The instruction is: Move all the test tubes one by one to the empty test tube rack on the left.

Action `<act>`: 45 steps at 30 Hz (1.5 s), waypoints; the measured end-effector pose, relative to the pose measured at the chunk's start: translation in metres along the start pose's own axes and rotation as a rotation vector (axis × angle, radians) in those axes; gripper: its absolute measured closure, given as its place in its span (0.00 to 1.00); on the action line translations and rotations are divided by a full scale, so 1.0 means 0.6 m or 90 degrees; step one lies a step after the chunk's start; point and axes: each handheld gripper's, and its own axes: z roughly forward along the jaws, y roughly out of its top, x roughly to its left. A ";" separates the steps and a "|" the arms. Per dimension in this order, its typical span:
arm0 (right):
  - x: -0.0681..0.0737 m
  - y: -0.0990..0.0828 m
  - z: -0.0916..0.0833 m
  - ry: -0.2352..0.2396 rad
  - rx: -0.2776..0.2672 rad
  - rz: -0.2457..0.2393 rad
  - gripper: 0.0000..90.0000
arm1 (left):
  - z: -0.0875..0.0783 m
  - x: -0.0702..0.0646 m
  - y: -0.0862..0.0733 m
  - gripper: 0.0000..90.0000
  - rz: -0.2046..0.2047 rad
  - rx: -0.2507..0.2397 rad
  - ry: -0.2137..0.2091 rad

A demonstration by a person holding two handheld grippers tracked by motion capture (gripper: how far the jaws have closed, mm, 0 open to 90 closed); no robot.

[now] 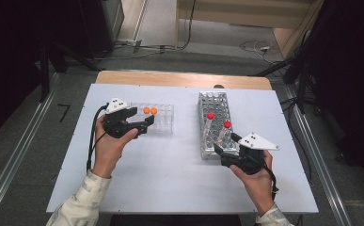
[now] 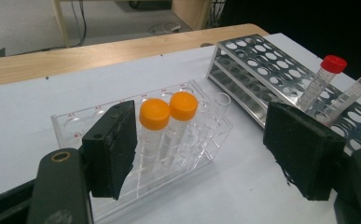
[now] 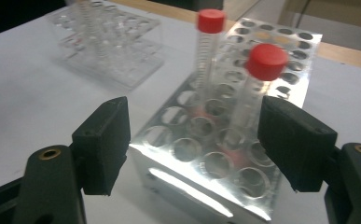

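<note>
While the right gripper [image 3: 194,149] stands with its pads wide and nothing between them, the nearer red-capped tube [image 3: 262,84] rises just beyond its fingertips, close to the right pad [image 3: 295,140] and clear of it. Tube's long axis is near upright with a slight lean, seated in the metal rack [image 3: 206,186] towards its near end; a second red-capped tube [image 3: 209,42] stands one or two holes farther back. Judgement: the right hand is plainly the nearer one to these tubes, and a grasp would need the pads brought either side of the shaft below the cap.

Left gripper [image 2: 197,149] also wide, nothing gripped. Two orange-capped tubes [image 2: 169,112] stand upright side by side in the clear plastic rack [image 2: 71,126], just beyond the left pad [image 2: 115,149], not touching it. High view: clear plastic rack on the left of the white table [image 1: 170,174], metal rack to the right, well apart; each hand near its own rack.
</note>
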 end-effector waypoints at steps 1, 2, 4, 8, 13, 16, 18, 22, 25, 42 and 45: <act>-0.007 -0.001 0.004 -0.010 -0.001 0.003 0.30 | 0.000 0.000 0.000 0.30 0.001 -0.001 0.000; -0.013 -0.001 0.008 -0.018 -0.002 0.005 0.31 | -0.001 0.001 0.000 0.30 0.001 0.000 -0.001; -0.024 0.000 0.019 -0.031 -0.006 0.011 0.39 | -0.001 0.001 -0.001 0.30 -0.001 0.000 0.000; -0.038 0.000 0.040 -0.038 -0.010 0.021 0.53 | 0.000 0.000 -0.002 0.30 -0.002 0.002 -0.001; -0.049 -0.002 0.070 -0.030 -0.001 0.046 0.64 | 0.003 -0.002 -0.005 0.30 0.001 0.007 -0.005; -0.048 -0.003 0.080 -0.030 0.007 0.042 0.71 | 0.003 -0.002 -0.006 0.30 0.001 0.008 -0.004; -0.049 -0.003 0.081 -0.031 0.008 0.040 0.77 | 0.003 -0.001 -0.006 0.30 0.001 0.008 -0.005; -0.050 0.000 0.077 -0.035 0.002 0.039 0.79 | 0.003 -0.003 -0.007 0.30 0.001 0.009 -0.007; -0.046 0.007 0.069 -0.036 -0.004 0.033 0.79 | 0.003 -0.004 -0.006 0.30 0.001 0.007 -0.008; 0.007 0.086 0.004 0.018 -0.063 -0.016 0.79 | -0.002 -0.007 -0.004 0.30 0.003 -0.001 -0.011; 0.023 0.089 0.008 0.036 -0.062 -0.022 0.79 | -0.003 -0.008 -0.004 0.30 0.003 -0.002 -0.013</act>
